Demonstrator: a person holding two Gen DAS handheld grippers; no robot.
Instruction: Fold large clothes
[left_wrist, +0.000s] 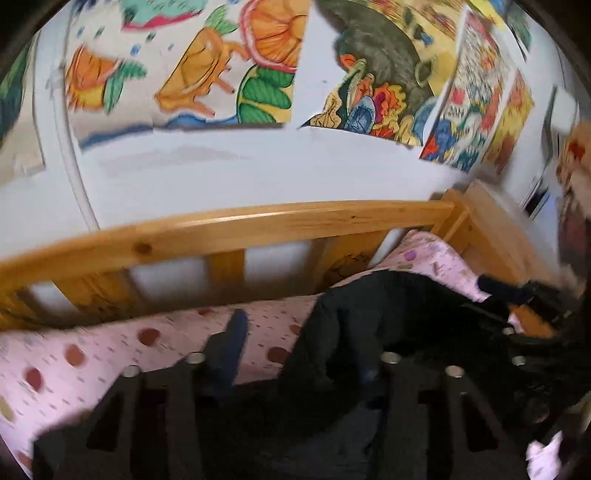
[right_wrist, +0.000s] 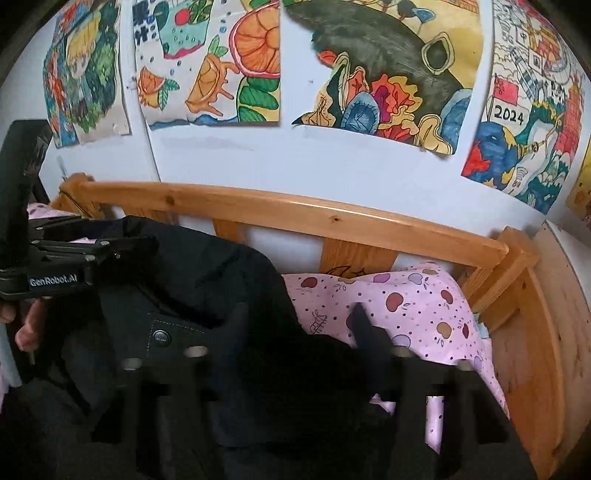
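One large black garment (right_wrist: 207, 295), thick like a jacket, with a snap button (right_wrist: 161, 338) on a flap, lies heaped on a bed covered by a pink sheet (right_wrist: 417, 306) printed with apples. It is bunched and lifted rather than flat, and it fills the space between the two handheld grippers.

From the right gripper (right_wrist: 295, 325), the garment spreads ahead and to the left; black cloth sits between its two dark fingers (right_wrist: 364, 325), which stand apart, though the fabric hides whether they actually pinch it. The left gripper shows at the left edge of this view, held by the person's hand (right_wrist: 26, 325), its tips seemingly buried in the garment's far upper edge.

From the left gripper (left_wrist: 299, 343), the garment lies ahead and to the right, stretching toward the right gripper (left_wrist: 517, 295) at the frame's right edge. One finger (left_wrist: 229, 343) is clear against the pink sheet; the other is lost in black cloth, and motion blur makes its grip impossible to judge.

The garment's long axis seems to run side to side between the two tools, parallel to the wooden bed rail (right_wrist: 295, 210). Colourful drawings (right_wrist: 388, 74) hang on the white wall behind. Any fold probably turns on both tools working that shared span.
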